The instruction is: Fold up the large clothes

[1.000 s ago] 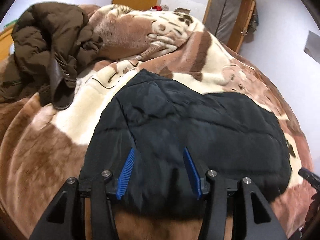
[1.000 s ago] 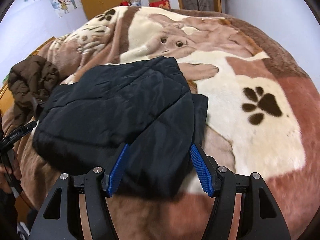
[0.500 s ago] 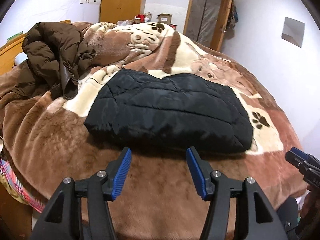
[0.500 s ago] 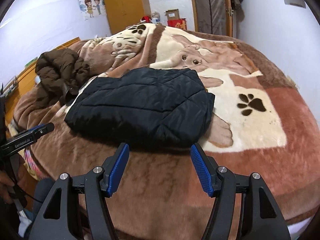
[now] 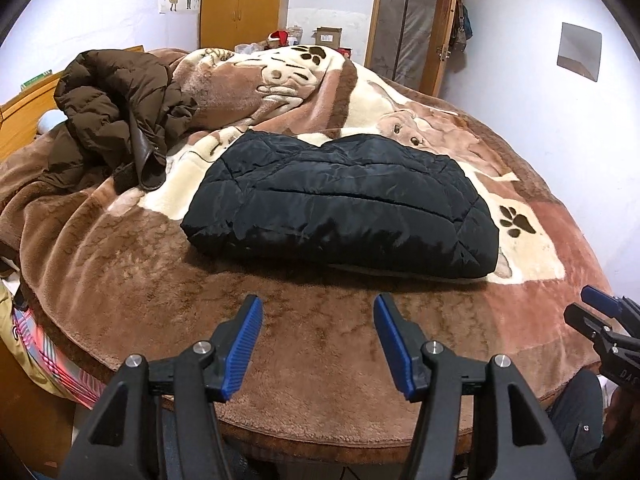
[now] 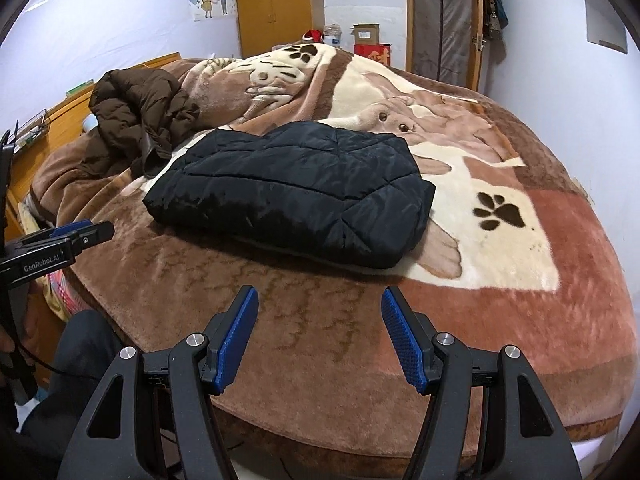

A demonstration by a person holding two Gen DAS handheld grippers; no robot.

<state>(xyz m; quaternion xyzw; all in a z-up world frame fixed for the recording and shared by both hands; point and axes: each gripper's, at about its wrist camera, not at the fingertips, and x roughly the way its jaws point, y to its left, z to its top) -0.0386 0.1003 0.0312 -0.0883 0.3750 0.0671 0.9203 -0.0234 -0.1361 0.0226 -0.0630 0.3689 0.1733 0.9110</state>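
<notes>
A black quilted jacket (image 5: 344, 208) (image 6: 292, 196) lies folded in a thick bundle in the middle of the bed. My left gripper (image 5: 316, 308) hangs open over the brown blanket near the bed's front edge, short of the jacket, with nothing between its blue pads. My right gripper (image 6: 318, 300) is also open and empty, a little back from the jacket's near fold. Each gripper shows at the edge of the other's view: the right gripper (image 5: 600, 312), the left gripper (image 6: 76, 236). A crumpled brown puffer jacket (image 5: 116, 108) (image 6: 136, 108) lies at the back left.
A plush brown and cream blanket (image 5: 120, 260) (image 6: 560, 240) with paw prints covers the bed. A wooden headboard (image 6: 64, 112) is at the left, a yellow wardrobe (image 5: 240, 4) and a door (image 5: 408, 28) stand behind. A person's dark trouser leg (image 6: 80, 344) is at the bed's near edge.
Both grippers have drawn back from over the black jacket to the bed's front edge and risen a little. The jacket stays folded on the blanket.
</notes>
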